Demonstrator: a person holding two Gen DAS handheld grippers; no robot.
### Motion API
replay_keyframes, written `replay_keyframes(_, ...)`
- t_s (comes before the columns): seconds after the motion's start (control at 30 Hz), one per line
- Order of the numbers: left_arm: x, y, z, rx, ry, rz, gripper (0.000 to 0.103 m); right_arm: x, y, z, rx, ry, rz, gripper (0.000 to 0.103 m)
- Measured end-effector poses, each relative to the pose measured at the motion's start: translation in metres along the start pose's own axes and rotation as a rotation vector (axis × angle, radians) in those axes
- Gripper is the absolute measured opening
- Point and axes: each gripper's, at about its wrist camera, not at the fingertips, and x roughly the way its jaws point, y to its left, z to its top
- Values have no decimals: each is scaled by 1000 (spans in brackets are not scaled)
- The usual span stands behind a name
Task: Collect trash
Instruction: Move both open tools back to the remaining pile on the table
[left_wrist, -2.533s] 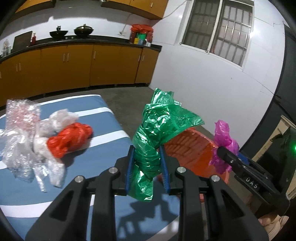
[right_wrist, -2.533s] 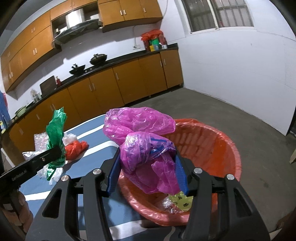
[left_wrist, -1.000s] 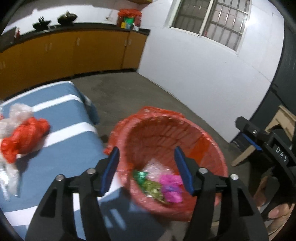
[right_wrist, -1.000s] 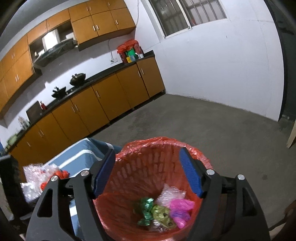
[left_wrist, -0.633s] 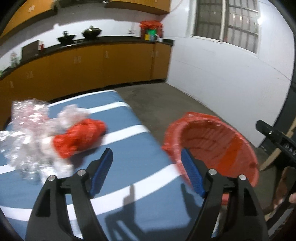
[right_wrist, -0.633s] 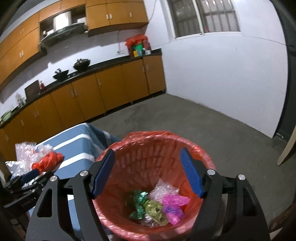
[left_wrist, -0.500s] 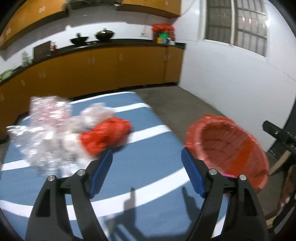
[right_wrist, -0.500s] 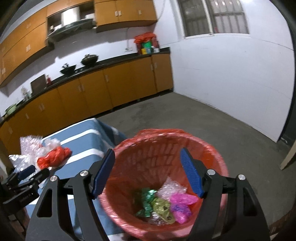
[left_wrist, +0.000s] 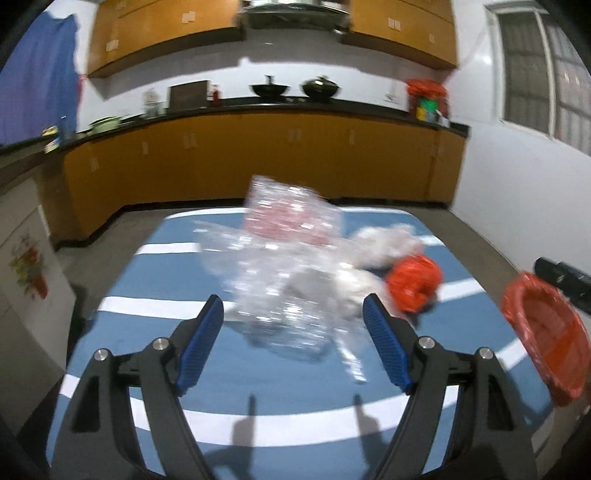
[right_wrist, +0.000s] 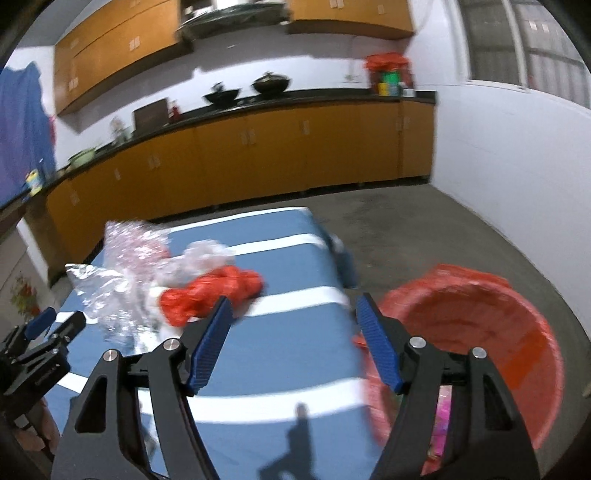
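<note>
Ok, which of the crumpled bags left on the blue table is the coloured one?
The red bag. It lies at the pile's end nearest the red basket; the other crumpled plastic beside it is clear or whitish.

Blue bench (left_wrist: 122, 343) with white stripes, clear crinkled plastic (left_wrist: 284, 280), red-orange bag (left_wrist: 413, 284), red basket (right_wrist: 517, 332), blue pads (left_wrist: 201, 338) on black grippers, orange cabinets (left_wrist: 258, 158).

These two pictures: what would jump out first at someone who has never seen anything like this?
Probably the heap of crinkly clear plastic in the middle of the blue striped table, with a bright red crumpled bag at its right edge. Next, the red-lined trash basket on the floor just off the table's right end. Both open claws, left and right, point toward the table.
</note>
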Motion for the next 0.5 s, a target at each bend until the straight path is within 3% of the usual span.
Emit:
replay_keyframes(0.27,-5,46,-2,-72,-10,66,77,76,45,10,23,89,21,70)
replay_keyframes(0.5,-2,64,-5,-117,3,70,77,127,53,10,57,188,-38,74)
